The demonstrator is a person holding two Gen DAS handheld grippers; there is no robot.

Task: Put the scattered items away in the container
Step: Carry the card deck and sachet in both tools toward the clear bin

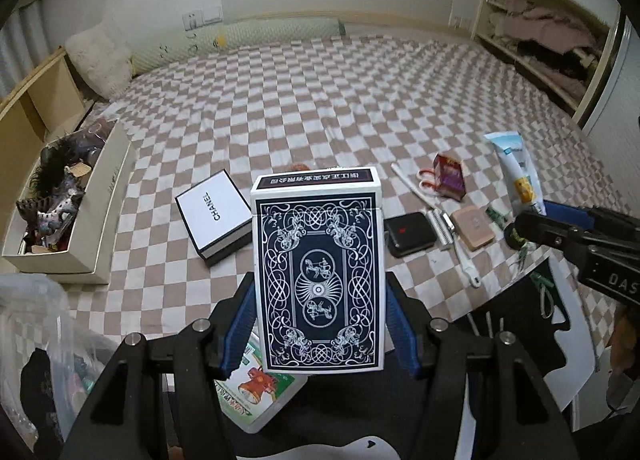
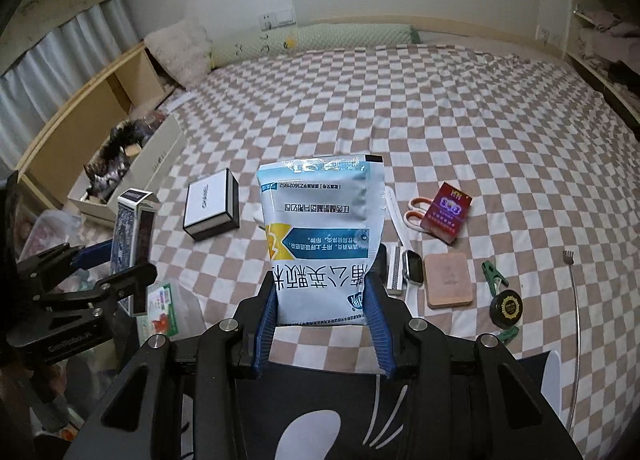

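Note:
My left gripper (image 1: pixel 320 324) is shut on a dark blue playing-card box (image 1: pixel 318 276), held upright above the bed's near edge; it also shows in the right wrist view (image 2: pixel 132 244). My right gripper (image 2: pixel 324 320) is shut on a blue-and-white medicine sachet (image 2: pixel 324 236), seen in the left wrist view (image 1: pixel 516 172) too. A white open box (image 1: pixel 76 228) with feathery items sits at the left; it also shows in the right wrist view (image 2: pixel 136 176). A clear plastic bag (image 1: pixel 44 340) lies near left.
On the checkered bed (image 2: pixel 440 120) lie a white Chanel box (image 2: pixel 210 210), a red packet (image 2: pixel 446 212), scissors (image 2: pixel 416 216), a watch (image 2: pixel 412 272), a tan pad (image 2: pixel 448 280), green clips (image 2: pixel 494 276), a black round tin (image 2: pixel 506 306) and a back scratcher (image 2: pixel 576 320). A green-and-white box (image 1: pixel 256 392) lies below the left gripper.

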